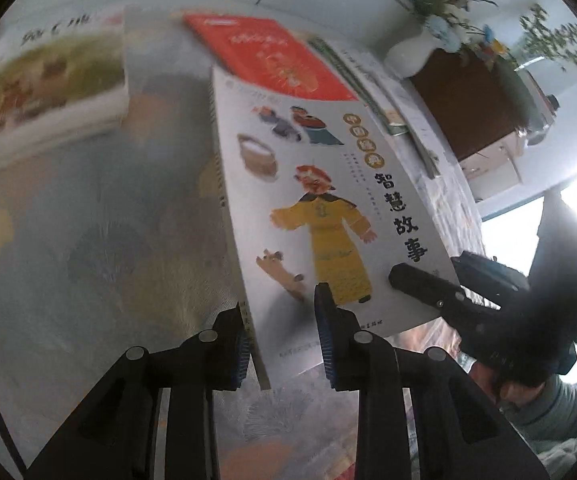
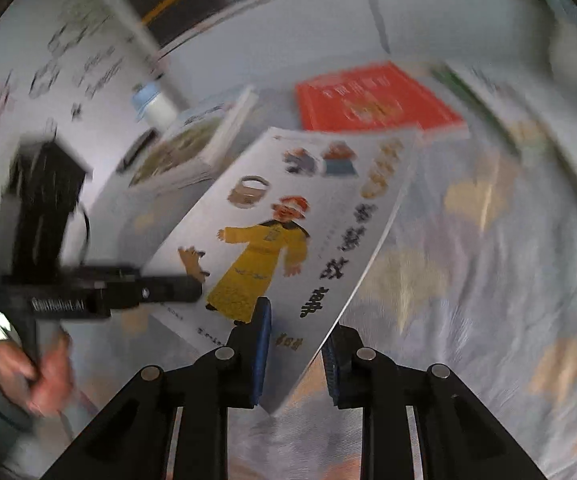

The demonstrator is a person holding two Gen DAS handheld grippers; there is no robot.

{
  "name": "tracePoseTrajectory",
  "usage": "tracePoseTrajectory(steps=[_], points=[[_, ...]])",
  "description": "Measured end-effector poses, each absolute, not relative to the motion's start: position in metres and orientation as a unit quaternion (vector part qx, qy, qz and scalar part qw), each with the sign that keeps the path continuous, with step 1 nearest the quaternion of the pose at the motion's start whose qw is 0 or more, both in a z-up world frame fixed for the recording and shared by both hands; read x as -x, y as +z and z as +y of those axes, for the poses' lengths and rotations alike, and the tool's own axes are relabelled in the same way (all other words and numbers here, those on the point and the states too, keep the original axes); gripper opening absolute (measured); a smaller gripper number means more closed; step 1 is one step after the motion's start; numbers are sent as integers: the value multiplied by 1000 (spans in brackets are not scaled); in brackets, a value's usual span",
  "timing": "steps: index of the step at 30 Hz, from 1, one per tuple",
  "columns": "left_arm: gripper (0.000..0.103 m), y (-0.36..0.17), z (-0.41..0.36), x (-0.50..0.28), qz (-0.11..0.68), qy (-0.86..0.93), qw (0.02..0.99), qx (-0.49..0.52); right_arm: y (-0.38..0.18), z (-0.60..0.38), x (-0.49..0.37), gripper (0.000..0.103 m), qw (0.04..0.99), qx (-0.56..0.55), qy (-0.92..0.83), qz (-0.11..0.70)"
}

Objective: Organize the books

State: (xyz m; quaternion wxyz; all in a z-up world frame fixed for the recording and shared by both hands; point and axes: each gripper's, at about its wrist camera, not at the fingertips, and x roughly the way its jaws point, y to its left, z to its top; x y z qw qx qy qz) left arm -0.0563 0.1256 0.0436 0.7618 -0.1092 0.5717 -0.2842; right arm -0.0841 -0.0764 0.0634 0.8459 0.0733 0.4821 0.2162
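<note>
A thin white storybook (image 1: 328,184) with a yellow-robed figure on its cover hangs tilted above the table, held at its near edge by both grippers. My left gripper (image 1: 282,344) has one blue pad against the spine corner and the other on the cover. My right gripper (image 2: 294,344) is shut on the opposite near corner of the storybook (image 2: 288,208). In the left wrist view the right gripper (image 1: 444,276) clamps the cover's lower right corner. A red book (image 1: 272,56) lies flat behind it.
A thick book with a green cover (image 1: 44,84) lies at the far left on the patterned tablecloth (image 1: 88,260). Several thin books (image 1: 368,92) sit along the right edge. A white vase of flowers (image 1: 408,56) and a brown cabinet (image 1: 472,108) stand beyond. A water bottle (image 2: 154,106) stands at the back.
</note>
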Motion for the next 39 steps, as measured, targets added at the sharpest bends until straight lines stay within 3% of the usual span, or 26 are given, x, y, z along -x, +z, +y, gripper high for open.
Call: tracePoseTrajectory(steps=[5, 12, 20, 29, 39], points=[[25, 60, 140, 53, 548, -295, 771, 133, 88, -48, 94, 23, 867, 33, 229, 442], [25, 100, 175, 43, 499, -285, 803, 156, 126, -37, 91, 23, 883, 61, 246, 394], [25, 125, 241, -2, 441, -216, 853, 177, 155, 23, 24, 24, 893, 76, 292, 335], [24, 85, 290, -53, 457, -134, 859, 185, 115, 86, -67, 25, 849, 39, 357, 386], [25, 49, 321, -66, 474, -106, 843, 229, 81, 99, -106, 25, 825, -1, 353, 441]])
